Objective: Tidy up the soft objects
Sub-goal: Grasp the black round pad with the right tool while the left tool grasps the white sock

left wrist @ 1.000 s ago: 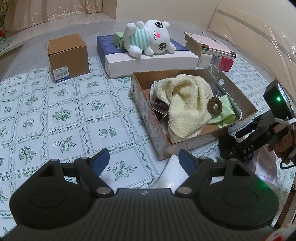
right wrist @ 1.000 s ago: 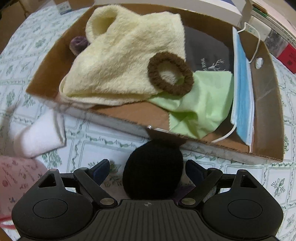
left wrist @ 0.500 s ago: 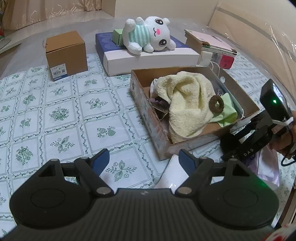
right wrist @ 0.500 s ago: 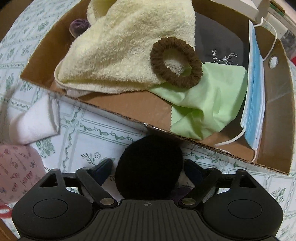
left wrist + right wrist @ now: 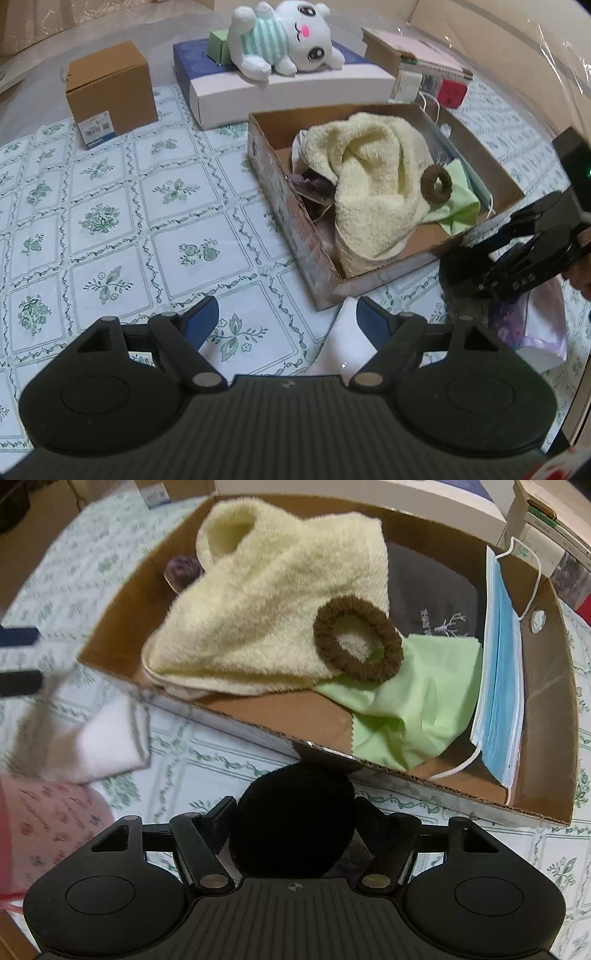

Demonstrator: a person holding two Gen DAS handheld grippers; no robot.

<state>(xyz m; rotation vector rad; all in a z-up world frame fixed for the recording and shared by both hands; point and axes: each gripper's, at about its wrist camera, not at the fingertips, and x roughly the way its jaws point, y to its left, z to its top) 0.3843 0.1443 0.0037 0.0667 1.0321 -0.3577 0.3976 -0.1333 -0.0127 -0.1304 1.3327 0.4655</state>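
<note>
A shallow cardboard box (image 5: 288,206) (image 5: 546,701) holds a cream towel (image 5: 373,192) (image 5: 266,620), a brown scrunchie (image 5: 436,183) (image 5: 357,643), a green cloth (image 5: 406,709), a dark cloth (image 5: 432,594) and blue face masks (image 5: 498,686). My right gripper (image 5: 293,812) (image 5: 480,258) is shut on a black fuzzy ball (image 5: 291,823) just in front of the box's near wall. My left gripper (image 5: 286,314) is open and empty above the tablecloth, beside a white folded cloth (image 5: 347,343) (image 5: 107,742).
A white plush toy (image 5: 280,37) lies on a long white and blue box (image 5: 288,85). A small brown carton (image 5: 110,92) stands at the far left. Books (image 5: 417,62) lie behind the cardboard box. A pink patterned cloth (image 5: 48,823) and a pale bag (image 5: 535,332) lie nearby.
My right gripper has closed on the black ball and lifted it toward the box's near wall. My left gripper has stayed open and moved closer to the box.
</note>
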